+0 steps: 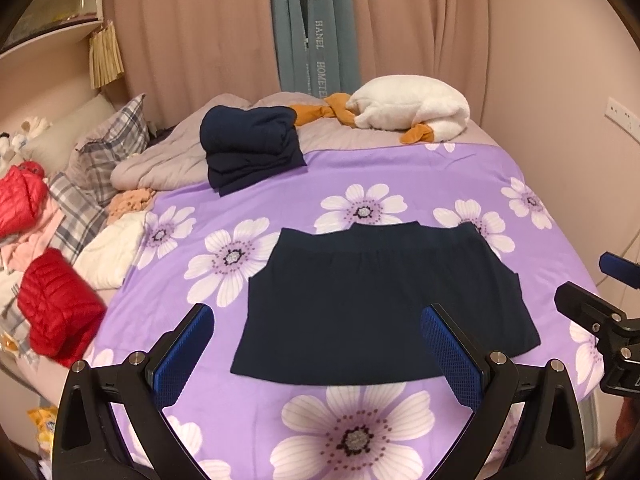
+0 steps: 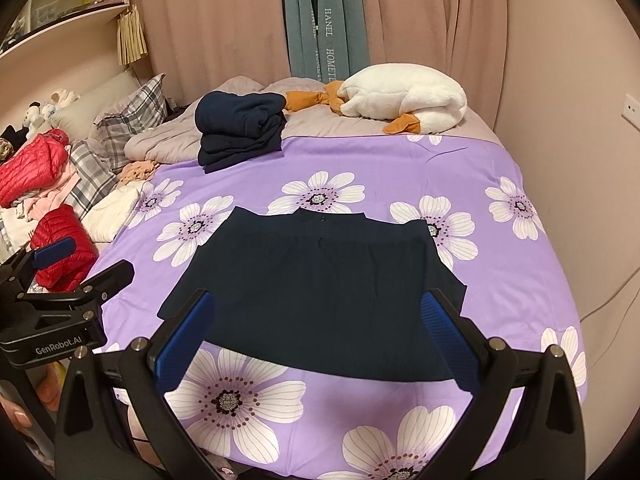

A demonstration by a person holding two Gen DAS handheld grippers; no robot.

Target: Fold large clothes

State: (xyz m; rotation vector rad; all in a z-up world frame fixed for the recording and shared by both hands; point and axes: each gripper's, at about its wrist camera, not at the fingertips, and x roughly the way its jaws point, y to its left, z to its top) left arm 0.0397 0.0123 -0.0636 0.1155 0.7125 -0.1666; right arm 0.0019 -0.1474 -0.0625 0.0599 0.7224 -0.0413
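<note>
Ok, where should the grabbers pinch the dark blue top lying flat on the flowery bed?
Probably the two near hem corners of the navy top. It lies flat with its collar away, so the open left gripper and the open right gripper can come from the near side, one at each corner.

Colour rundown: the bedsheet (image 1: 460,176) is bright lilac with big white daisy-type flowers, dark dotted centres. On it lies a navy garment (image 1: 376,304) — so dark it's nearly black — and the folded stack of clothes (image 1: 250,148) further back is the same navy. The goose plush (image 1: 412,108) is white with orange feet and beak. Pillows (image 1: 108,148) are grey-and-white plaid, down jackets (image 1: 56,304) are hot red, curtains (image 1: 192,28) dusty pink with a teal panel. Gripper pads (image 1: 182,356) — blue on black.
</note>
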